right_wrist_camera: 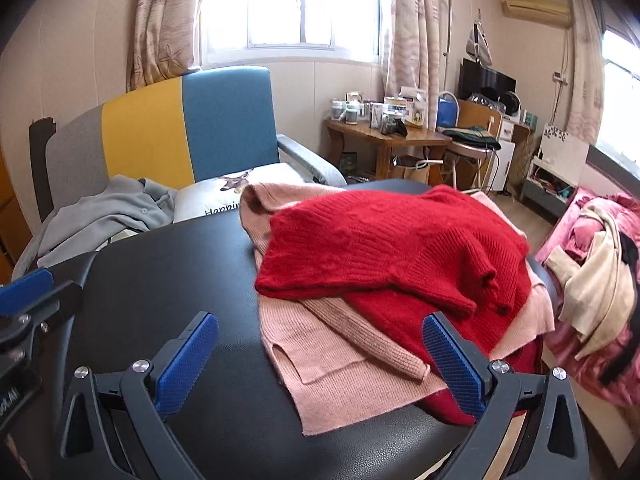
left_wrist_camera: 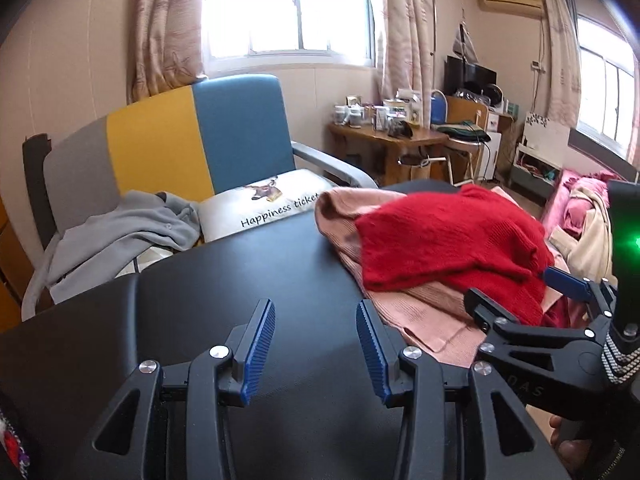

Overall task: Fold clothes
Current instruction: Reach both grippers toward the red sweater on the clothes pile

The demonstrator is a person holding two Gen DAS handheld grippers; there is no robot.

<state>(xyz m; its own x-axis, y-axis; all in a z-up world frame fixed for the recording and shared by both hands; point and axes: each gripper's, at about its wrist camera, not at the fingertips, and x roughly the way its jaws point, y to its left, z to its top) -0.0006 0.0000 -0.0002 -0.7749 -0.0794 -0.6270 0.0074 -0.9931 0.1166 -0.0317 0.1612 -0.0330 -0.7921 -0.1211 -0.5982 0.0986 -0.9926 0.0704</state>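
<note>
A red knit sweater (left_wrist_camera: 448, 236) (right_wrist_camera: 380, 248) lies crumpled on top of a pink knit sweater (left_wrist_camera: 424, 316) (right_wrist_camera: 328, 344), on the right half of a black padded table (left_wrist_camera: 240, 272) (right_wrist_camera: 168, 264). My left gripper (left_wrist_camera: 315, 307) hovers open over bare table, left of the pile, with nothing between its blue pads. My right gripper (right_wrist_camera: 320, 320) is wide open just above the pink sweater's near hem, holding nothing. In the left wrist view the right gripper (left_wrist_camera: 520, 292) shows at the pile's near right edge.
Behind the table stands a grey, yellow and blue armchair (left_wrist_camera: 192, 132) with a grey garment (left_wrist_camera: 116, 236) and a white pillow (left_wrist_camera: 260, 204). A cluttered wooden desk (right_wrist_camera: 384, 140) is at the back. A bed with pink bedding and cream clothes (right_wrist_camera: 592, 280) lies to the right.
</note>
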